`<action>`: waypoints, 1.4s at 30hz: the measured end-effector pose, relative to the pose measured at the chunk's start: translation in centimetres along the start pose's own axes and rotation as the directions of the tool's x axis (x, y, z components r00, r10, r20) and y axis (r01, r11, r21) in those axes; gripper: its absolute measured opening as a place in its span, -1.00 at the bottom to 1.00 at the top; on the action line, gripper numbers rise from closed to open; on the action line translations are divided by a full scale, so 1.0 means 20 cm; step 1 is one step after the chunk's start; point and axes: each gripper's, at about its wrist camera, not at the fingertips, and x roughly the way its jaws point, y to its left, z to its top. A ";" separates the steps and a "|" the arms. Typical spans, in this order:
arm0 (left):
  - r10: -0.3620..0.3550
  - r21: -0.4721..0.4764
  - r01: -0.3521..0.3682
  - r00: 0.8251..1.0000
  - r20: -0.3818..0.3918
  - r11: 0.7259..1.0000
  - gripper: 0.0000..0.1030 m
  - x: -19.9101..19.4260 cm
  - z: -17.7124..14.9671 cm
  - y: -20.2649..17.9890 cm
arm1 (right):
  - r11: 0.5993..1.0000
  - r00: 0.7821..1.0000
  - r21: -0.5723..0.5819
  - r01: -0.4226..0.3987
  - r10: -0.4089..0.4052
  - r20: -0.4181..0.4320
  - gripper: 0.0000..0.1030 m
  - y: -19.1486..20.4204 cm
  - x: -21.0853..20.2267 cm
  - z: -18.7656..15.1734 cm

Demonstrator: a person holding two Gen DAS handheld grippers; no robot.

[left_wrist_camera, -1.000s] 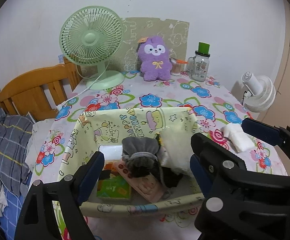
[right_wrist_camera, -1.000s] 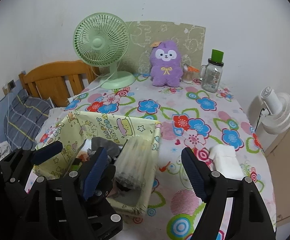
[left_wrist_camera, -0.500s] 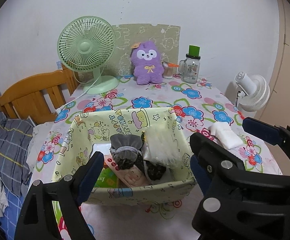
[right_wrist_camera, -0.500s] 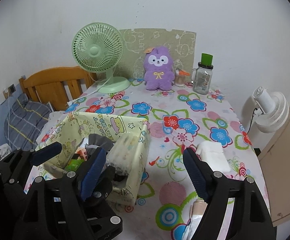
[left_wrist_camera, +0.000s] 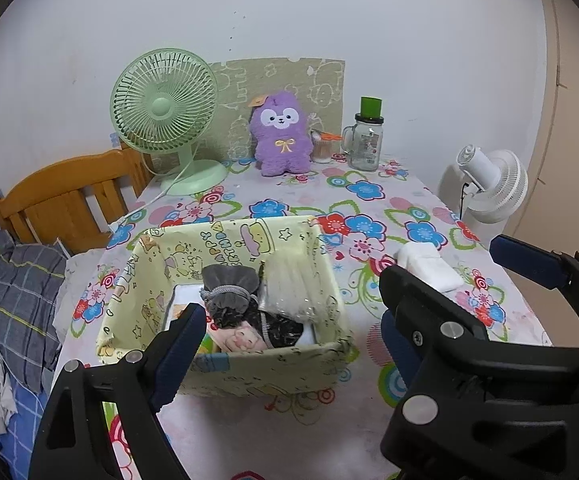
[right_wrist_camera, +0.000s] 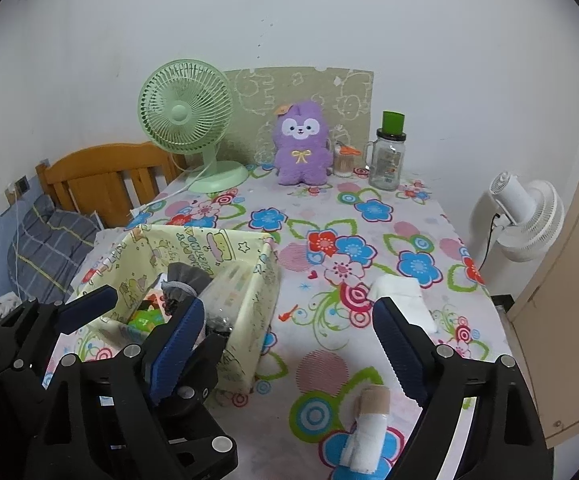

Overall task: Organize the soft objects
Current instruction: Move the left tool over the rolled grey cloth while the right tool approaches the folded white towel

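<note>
L gripper [left_wrist_camera: 285,344] is nearest, jaws wide apart, nothing between the pads; it hangs over the near wall of the box [left_wrist_camera: 257,372]. R gripper [right_wrist_camera: 289,344] also gapes, jaws just been opening, empty, with bare tablecloth [right_wrist_camera: 321,368] between the fingers. A bandage roll [right_wrist_camera: 369,428] lies at the near table edge, just by the R gripper's right finger.

The box sits toward the table's left-front, its left wall close to the table edge, w/ a chair [left_wrist_camera: 65,204] and pillow [left_wrist_camera: 17,296] beyond that edge. Inside the box: grey pouch [left_wrist_camera: 229,284], clear bag [left_wrist_camera: 293,288] against the right wall, other small items below, too jumbled to tell.

Right of the box is open cloth, then a white pad [left_wrist_camera: 429,266] near the right edge. Off that edge stands a white fan [right_wrist_camera: 525,220].

Mid-table is free, flowers only. Far edge, along the wall: green fan [left_wrist_camera: 165,120] at left, cord trailing off the left side, purple plush [left_wrist_camera: 281,136] centre, small cup [left_wrist_camera: 323,148] touching or just beside it, jar [left_wrist_camera: 365,140] w/ green cap at right.
</note>
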 end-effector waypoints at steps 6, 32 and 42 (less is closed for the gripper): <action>-0.007 0.007 0.007 1.000 0.007 1.000 0.76 -0.03 -0.02 -0.06 | 1.000 1.000 0.007 0.006 -0.006 0.004 0.74 -0.04 -0.04 -0.03; -0.073 0.003 0.073 0.997 0.002 0.997 0.76 -0.02 -0.18 -0.34 | 0.997 0.998 0.027 0.066 -0.065 -0.013 0.74 -0.32 -0.13 -0.24; -0.087 0.011 0.088 0.996 -0.022 0.996 0.76 0.06 -0.25 -0.42 | 0.997 0.998 0.053 0.064 -0.063 -0.025 0.74 -0.41 -0.07 -0.34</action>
